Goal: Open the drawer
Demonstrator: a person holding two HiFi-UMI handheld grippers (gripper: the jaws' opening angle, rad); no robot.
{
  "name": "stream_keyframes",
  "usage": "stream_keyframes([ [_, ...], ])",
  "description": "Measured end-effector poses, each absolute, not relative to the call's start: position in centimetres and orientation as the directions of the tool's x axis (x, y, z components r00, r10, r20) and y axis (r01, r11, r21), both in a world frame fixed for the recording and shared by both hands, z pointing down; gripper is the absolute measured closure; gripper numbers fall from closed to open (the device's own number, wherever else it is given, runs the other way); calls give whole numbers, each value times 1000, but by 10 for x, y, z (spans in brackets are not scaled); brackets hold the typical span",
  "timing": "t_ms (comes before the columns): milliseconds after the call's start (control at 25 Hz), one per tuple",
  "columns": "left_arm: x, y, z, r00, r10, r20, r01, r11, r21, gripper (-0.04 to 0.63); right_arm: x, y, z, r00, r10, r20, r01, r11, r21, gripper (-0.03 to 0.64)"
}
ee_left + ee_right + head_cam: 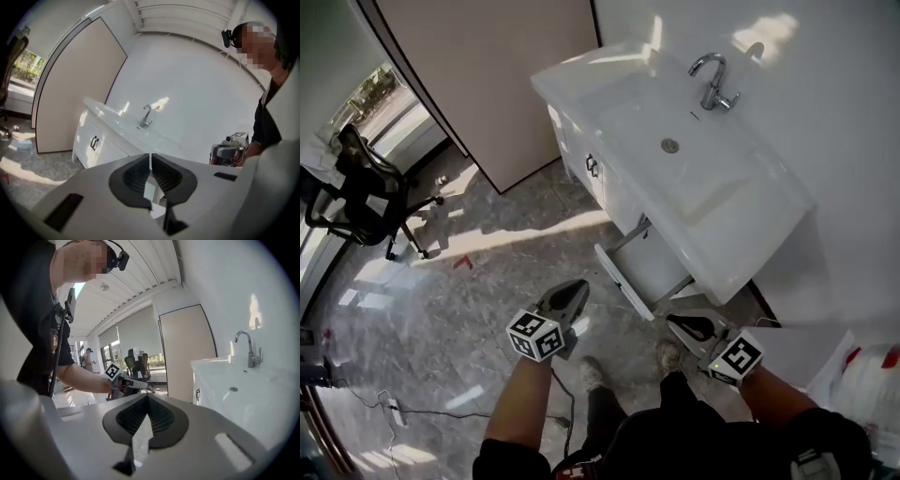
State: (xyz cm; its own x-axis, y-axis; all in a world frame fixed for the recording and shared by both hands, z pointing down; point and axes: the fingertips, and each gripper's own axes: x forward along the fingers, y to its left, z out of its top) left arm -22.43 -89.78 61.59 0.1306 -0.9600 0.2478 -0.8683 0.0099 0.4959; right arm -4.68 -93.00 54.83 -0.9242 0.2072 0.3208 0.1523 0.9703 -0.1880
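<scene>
A white vanity point(614, 192) with a basin and a chrome faucet point(712, 82) stands against the wall. Its low drawer point(630, 272) sticks out toward me, its inside showing white. My left gripper point(574, 292) hangs in the air just left of the drawer front, jaws together and empty. My right gripper point(677, 322) hovers just in front of the drawer's near end, also shut with nothing in it. In the left gripper view the left gripper point(150, 157) points at the vanity point(101, 140). In the right gripper view the right gripper point(148, 398) points past the left gripper point(126, 380).
A tall beige panel point(497, 75) stands left of the vanity. A black office chair point(356, 187) stands at the far left. A power strip with a cable point(394, 408) lies on the marble floor. A white and red bag point(872, 375) sits at the lower right.
</scene>
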Motion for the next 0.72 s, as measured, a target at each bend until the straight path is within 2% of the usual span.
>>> stream_keyframes([
  [80, -224, -892, 573, 112, -970, 216, -888, 0, 460, 595, -45, -934, 527, -929, 200, 312, 154, 974, -167, 623],
  [360, -217, -868, 442, 50, -995, 86, -918, -12, 397, 595, -48, -946, 455, -944, 183, 275, 139, 975, -173, 623],
  [720, -204, -833, 338, -19, -1000, 2, -952, 18, 305, 595, -41, -965, 375, -962, 159, 221, 129, 981, -144, 623],
])
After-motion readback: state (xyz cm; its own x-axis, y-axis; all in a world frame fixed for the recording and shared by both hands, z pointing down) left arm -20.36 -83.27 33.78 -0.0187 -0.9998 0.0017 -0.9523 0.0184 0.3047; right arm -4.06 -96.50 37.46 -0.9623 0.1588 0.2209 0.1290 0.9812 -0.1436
